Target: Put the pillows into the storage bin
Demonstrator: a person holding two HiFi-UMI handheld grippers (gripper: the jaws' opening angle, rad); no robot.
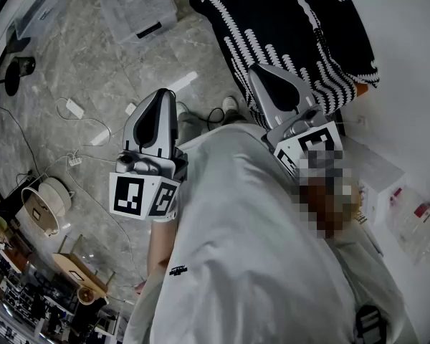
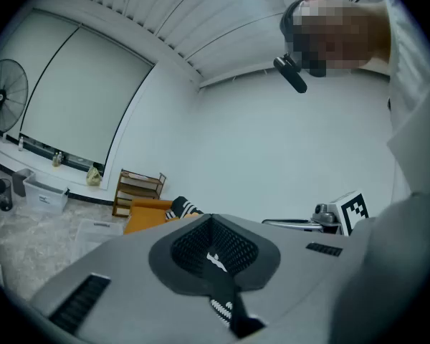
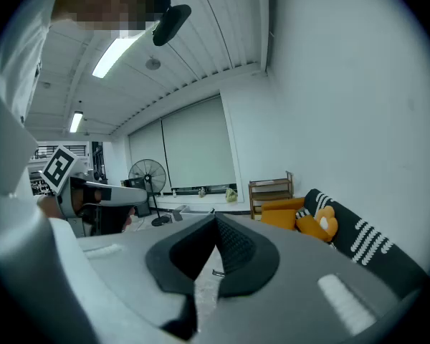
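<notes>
Head view, clock positions taken from the person.

- Free room: bare marble floor (image 1: 193, 49) at 12, a lane between the clear storage bin (image 1: 136, 9) at 11 and the striped sofa (image 1: 294, 27) at 1.
- Obstacles:
  - loose cables (image 1: 93, 120) and a power strip (image 1: 74, 107) at 10
  - fan base (image 1: 18, 67) at 9
  - round white appliance (image 1: 43, 203), possibly a heater, at 8
  - clear boxes (image 1: 416, 224) at 3

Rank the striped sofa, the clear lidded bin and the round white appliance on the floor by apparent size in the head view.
1. striped sofa: largest by far, even though the frame cuts it off.
2. clear bin: partly cut off at the top edge.
3. round white appliance: somewhat smaller than the bin.
</notes>
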